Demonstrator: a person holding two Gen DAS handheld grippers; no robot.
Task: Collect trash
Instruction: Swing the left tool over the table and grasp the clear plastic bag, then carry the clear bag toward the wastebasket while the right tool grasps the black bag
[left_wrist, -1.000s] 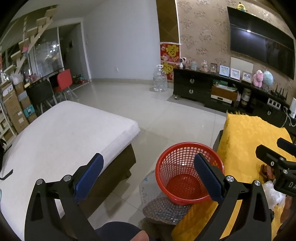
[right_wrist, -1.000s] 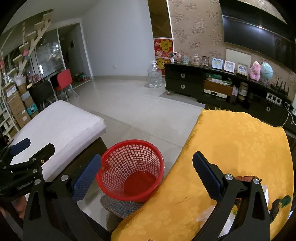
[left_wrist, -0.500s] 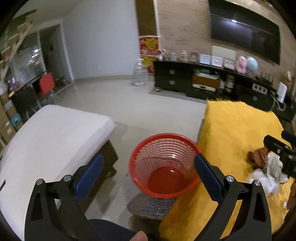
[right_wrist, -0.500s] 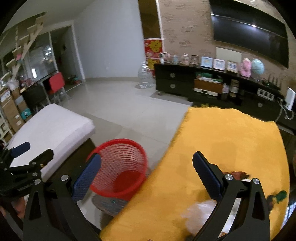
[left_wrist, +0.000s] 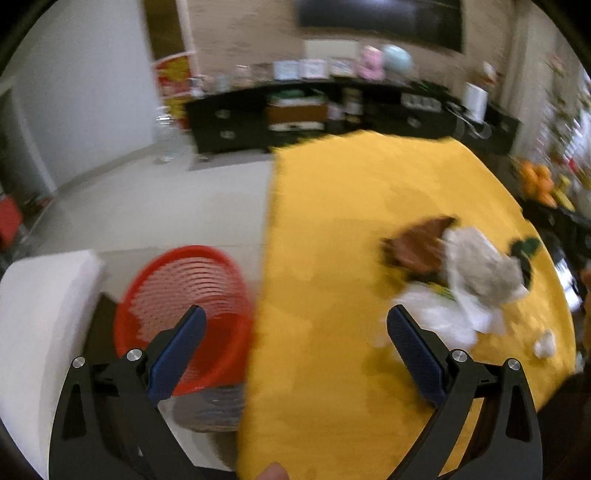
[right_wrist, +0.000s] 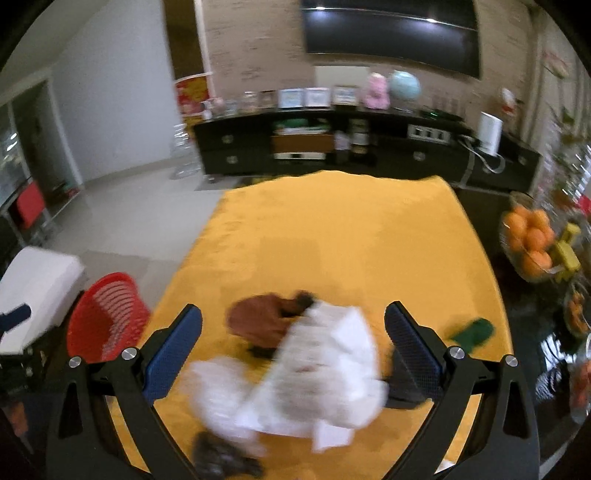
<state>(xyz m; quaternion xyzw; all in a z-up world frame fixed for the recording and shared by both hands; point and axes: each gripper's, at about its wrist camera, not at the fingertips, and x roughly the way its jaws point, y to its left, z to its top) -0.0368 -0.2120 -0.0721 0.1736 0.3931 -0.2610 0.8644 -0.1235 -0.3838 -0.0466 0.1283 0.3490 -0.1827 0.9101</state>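
A pile of trash lies on the yellow-covered table (right_wrist: 332, 229): crumpled white paper and plastic (right_wrist: 325, 373), a brown scrap (right_wrist: 258, 321) and a green wrapper (right_wrist: 474, 332). My right gripper (right_wrist: 293, 350) is open and empty, with the white paper between its fingers in view. In the left wrist view the pile (left_wrist: 476, 269) lies ahead to the right, with a small white wad (left_wrist: 545, 343) apart from it. My left gripper (left_wrist: 295, 350) is open and empty over the table's left edge. The red mesh basket (left_wrist: 184, 314) stands on the floor left of the table (left_wrist: 351, 221). Both views are blurred.
A white cushioned bench (left_wrist: 40, 332) stands left of the basket (right_wrist: 107, 325). A black TV cabinet (right_wrist: 332, 147) lines the far wall. A bowl of oranges (right_wrist: 532, 240) sits to the right of the table. A dark scrap (right_wrist: 221, 458) lies at the table's near edge.
Both grippers have swung right, from facing the basket and floor to facing the table. The trash pile now lies between the right gripper's fingers. Both stay open.
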